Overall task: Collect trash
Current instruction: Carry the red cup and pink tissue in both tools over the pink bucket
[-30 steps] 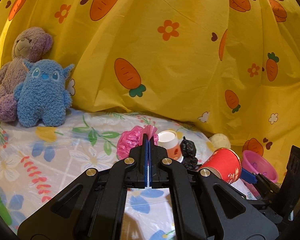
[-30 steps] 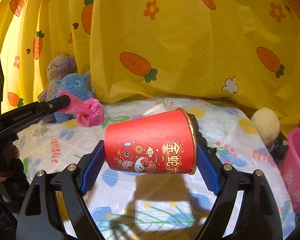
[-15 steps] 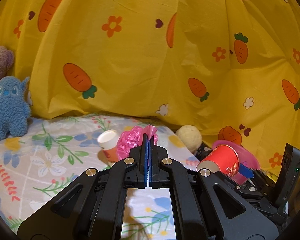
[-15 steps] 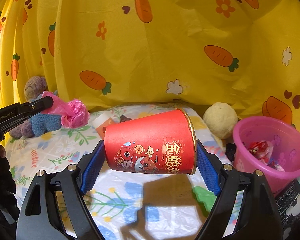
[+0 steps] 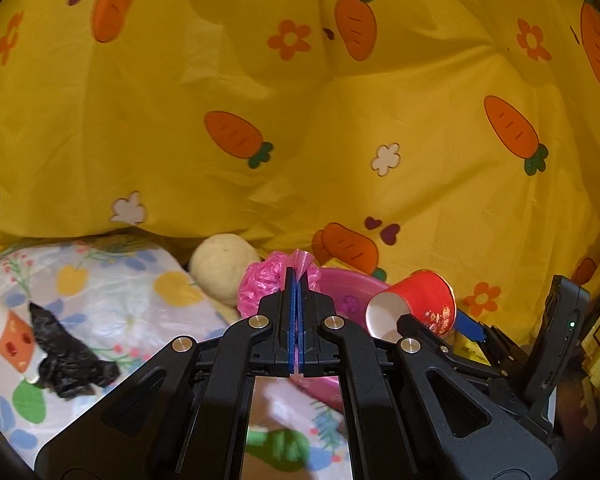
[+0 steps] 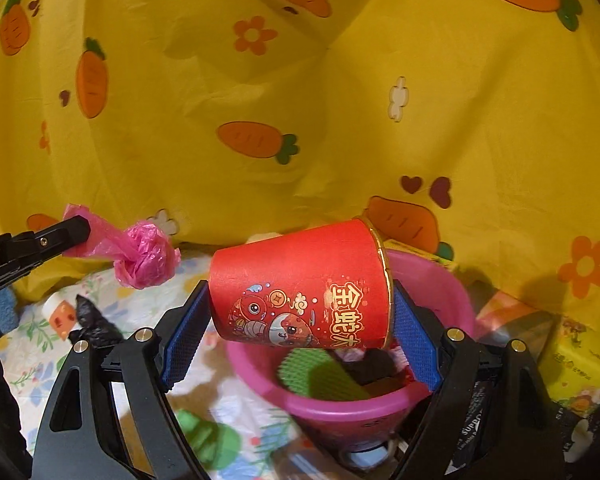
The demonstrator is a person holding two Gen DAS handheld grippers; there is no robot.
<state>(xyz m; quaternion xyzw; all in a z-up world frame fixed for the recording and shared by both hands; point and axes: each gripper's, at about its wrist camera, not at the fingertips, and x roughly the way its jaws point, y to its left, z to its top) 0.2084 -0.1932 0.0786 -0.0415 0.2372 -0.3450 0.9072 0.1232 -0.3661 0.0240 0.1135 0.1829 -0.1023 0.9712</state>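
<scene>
My left gripper [image 5: 295,276] is shut on a crumpled pink plastic bag [image 5: 256,290], which hangs off its tips just in front of the pink bin [image 5: 350,284]. From the right wrist view the same bag [image 6: 144,256] dangles from the left gripper [image 6: 76,229] at the left. My right gripper [image 6: 300,306] is shut on a red paper cup [image 6: 300,286] lying sideways between its blue pads [image 6: 182,340]. The cup is over the pink bin [image 6: 340,402], which holds a green piece [image 6: 312,372] and dark scraps.
On the floral sheet [image 5: 120,300] lie a small white and orange cup [image 5: 10,340] and a black crumpled bag [image 5: 66,356]. A cream plush ball [image 5: 220,268] sits by the bin. Yellow carrot-print cloth [image 5: 300,120] hangs behind. A yellow box [image 6: 580,364] stands to the right.
Both grippers have swung right with their loads. The plush toys have slid out of view, and the pink bin has come under the red cup and close to the pink bag.
</scene>
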